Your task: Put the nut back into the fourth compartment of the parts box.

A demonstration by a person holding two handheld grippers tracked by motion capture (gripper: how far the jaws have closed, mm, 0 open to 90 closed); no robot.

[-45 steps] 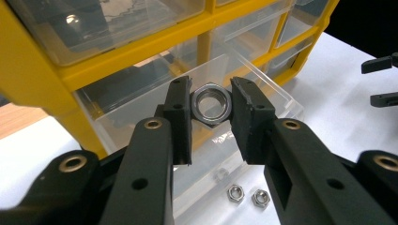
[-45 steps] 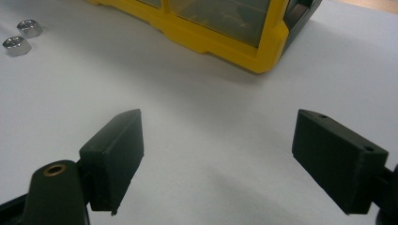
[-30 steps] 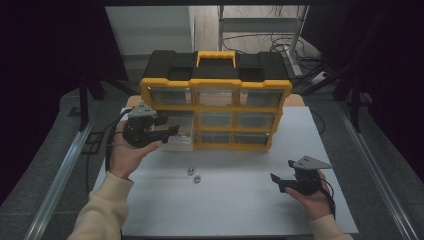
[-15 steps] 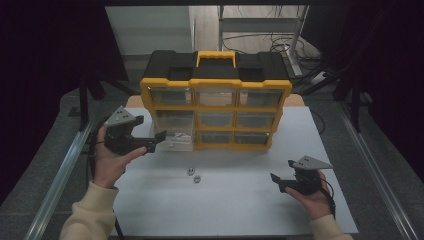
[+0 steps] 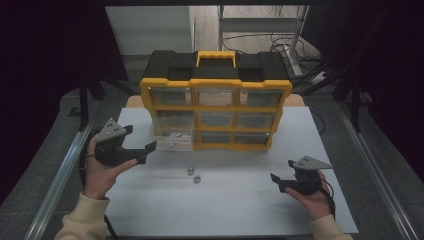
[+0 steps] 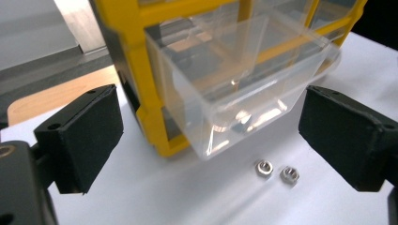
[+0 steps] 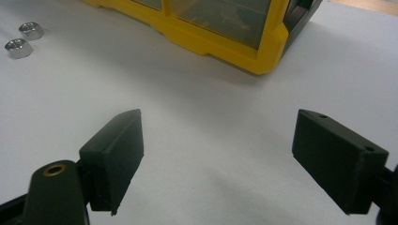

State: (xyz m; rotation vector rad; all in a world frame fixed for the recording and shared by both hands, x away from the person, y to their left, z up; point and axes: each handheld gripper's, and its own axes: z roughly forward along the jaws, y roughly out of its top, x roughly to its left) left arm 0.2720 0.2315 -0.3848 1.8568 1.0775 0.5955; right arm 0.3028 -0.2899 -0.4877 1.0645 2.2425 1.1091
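A yellow and black organizer [image 5: 216, 100] with clear drawers stands at the back of the white table. Its lower-left drawer [image 5: 172, 140] is pulled out; in the left gripper view this drawer [image 6: 244, 79] holds a small metal piece [image 6: 241, 119]. Two steel nuts [image 5: 190, 171] [image 5: 197, 178] lie on the table in front of it. My left gripper [image 5: 146, 153] is held open just left of the drawer, and its jaws frame the drawer and nuts [image 6: 264, 168]. My right gripper [image 5: 276, 183] rests open and empty at the front right, pointing left toward the nuts [image 7: 18, 48].
The white table top [image 5: 235, 205] stretches bare between the two hands. Metal rails [image 5: 60, 175] run along both sides of the table. Cables and a frame stand behind the organizer.
My left gripper has drawn back from the pulled-out drawer, to the left and toward the person. The right gripper has stayed still.
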